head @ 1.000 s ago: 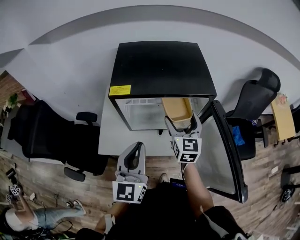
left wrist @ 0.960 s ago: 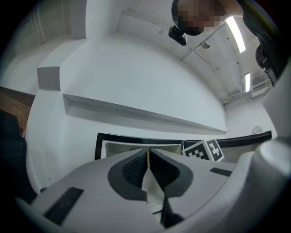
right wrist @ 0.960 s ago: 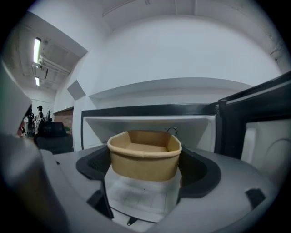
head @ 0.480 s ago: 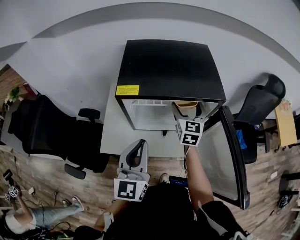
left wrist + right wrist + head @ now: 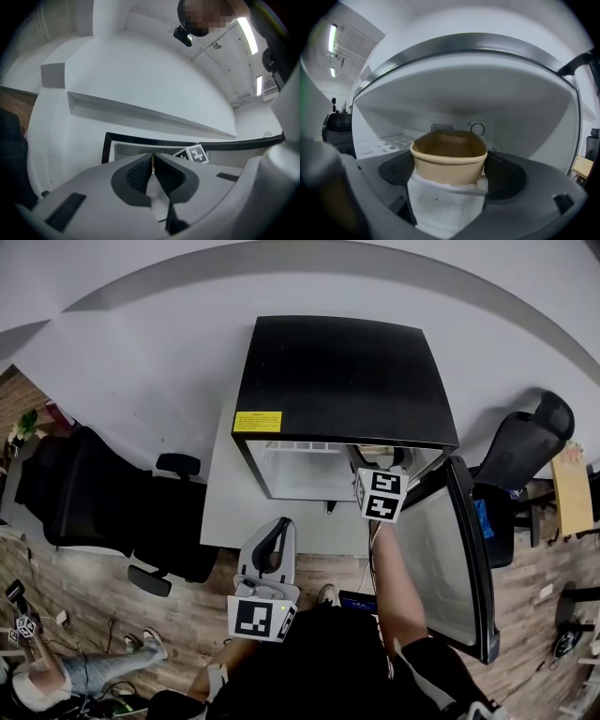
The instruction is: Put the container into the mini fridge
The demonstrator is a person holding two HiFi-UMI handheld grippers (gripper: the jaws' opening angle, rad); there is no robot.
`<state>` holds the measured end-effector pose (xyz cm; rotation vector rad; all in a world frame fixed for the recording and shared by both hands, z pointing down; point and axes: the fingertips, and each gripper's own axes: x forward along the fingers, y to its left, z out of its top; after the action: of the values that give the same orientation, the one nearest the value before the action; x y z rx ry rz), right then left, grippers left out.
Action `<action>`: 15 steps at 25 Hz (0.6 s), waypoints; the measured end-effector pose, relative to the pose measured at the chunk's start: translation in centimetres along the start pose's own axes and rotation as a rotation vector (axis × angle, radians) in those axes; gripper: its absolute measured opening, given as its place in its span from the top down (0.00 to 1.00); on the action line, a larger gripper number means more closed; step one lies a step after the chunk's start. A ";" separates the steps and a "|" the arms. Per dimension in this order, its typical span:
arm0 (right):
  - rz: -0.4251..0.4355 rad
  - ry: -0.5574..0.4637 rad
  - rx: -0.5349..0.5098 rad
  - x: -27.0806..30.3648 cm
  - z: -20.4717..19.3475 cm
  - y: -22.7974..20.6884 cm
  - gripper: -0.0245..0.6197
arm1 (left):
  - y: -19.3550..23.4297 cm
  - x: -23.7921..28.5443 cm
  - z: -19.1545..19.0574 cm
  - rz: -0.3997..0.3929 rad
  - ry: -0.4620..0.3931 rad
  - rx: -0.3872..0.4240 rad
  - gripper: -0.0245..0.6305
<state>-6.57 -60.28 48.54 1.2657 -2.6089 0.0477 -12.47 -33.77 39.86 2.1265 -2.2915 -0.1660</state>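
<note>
The black mini fridge point(image 5: 342, 381) stands open, its door point(image 5: 452, 554) swung out to the right. My right gripper point(image 5: 377, 474) reaches into the opening, and its tips are hidden under the fridge top in the head view. In the right gripper view that gripper point(image 5: 450, 165) is shut on the tan container point(image 5: 449, 158), which sits upright inside the white fridge interior point(image 5: 393, 140). My left gripper point(image 5: 274, 538) hangs low in front of the fridge. Its pads point(image 5: 140, 172) are pressed together with nothing between them.
The fridge rests on a white platform point(image 5: 225, 517). Black office chairs stand to the left point(image 5: 94, 512) and right point(image 5: 516, 451). A vent point(image 5: 442, 127) and a dial point(image 5: 477, 128) mark the fridge's back wall. A person point(image 5: 42, 681) sits at the bottom left.
My right gripper has carried the container forward from in front of the opening into the fridge, where the head view no longer shows it. The left gripper has stayed put.
</note>
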 end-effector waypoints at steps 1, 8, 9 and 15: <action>0.001 -0.001 0.000 0.1 0.0 0.0 0.22 | 0.0 0.0 0.0 0.000 0.000 0.000 0.93; 0.011 -0.006 -0.005 0.2 0.1 0.2 0.22 | 0.2 -0.5 0.0 0.001 0.002 -0.002 0.93; 0.012 -0.002 -0.009 0.1 0.1 0.3 0.22 | 0.2 -0.6 0.0 0.000 0.001 -0.002 0.93; -0.023 -0.006 -0.004 -1.9 -0.2 0.2 0.21 | 0.7 -2.5 0.3 -0.011 -0.007 -0.010 0.93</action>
<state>-5.57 -58.65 48.29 1.2966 -2.5978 0.0340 -12.99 -31.18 39.83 2.1377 -2.2774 -0.1852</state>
